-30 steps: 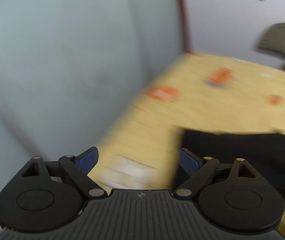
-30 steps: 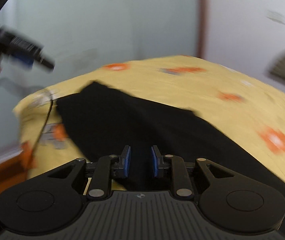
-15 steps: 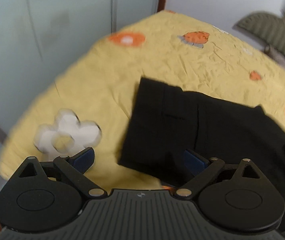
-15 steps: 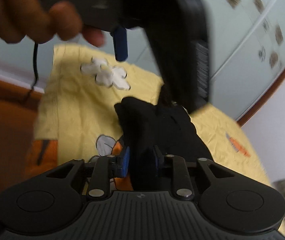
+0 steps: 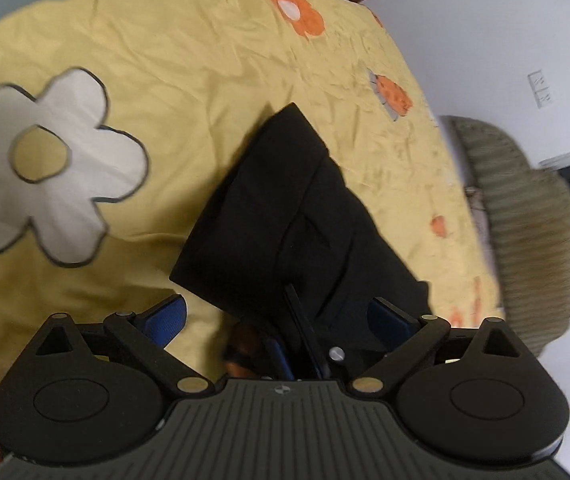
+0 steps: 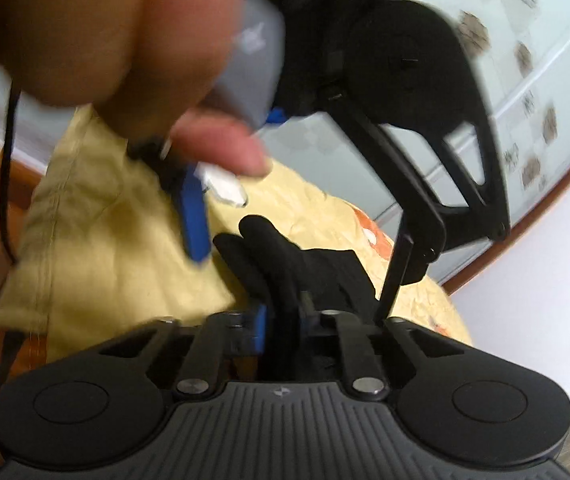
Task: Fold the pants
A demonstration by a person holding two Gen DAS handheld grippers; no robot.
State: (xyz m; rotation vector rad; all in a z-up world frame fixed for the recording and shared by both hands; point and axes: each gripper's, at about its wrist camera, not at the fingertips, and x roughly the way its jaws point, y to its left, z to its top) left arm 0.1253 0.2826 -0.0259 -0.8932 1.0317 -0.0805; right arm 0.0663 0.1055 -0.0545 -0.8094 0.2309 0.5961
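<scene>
I am seeing much of the right wrist view blocked: a blurred hand (image 6: 97, 40) is filling the top left, and the left gripper (image 6: 297, 248) it is carrying is hanging across the middle, one blue pad (image 6: 195, 216) smeared by motion, the other finger only a thin dark bar. Below that, my right gripper (image 6: 283, 320) has just been closing and is now pinching a bunched fold of the pants (image 6: 285, 256) between its two pads, which are standing nearly together with the black cloth squeezed in the gap. From the left wrist view the left gripper (image 5: 281, 320) is standing wide apart, both blue pads (image 5: 165, 320) clear of the cloth; the near edge of the pants (image 5: 281, 216) is lying just ahead of it and between the fingers, the rest stretching away forward. Tucked in low between its fingers I am making out part of the right gripper, dark and cut off, so I cannot read its shape there. I am counting one pair of pants, two grippers and one hand. The bedsheet (image 5: 165, 56) under everything is showing one white flower (image 5: 53, 164) off to the left and several orange prints, some too blurred to count. To the right a ribbed olive shape (image 5: 525, 220) is cut off by the frame, and I cannot tell what it is.
</scene>
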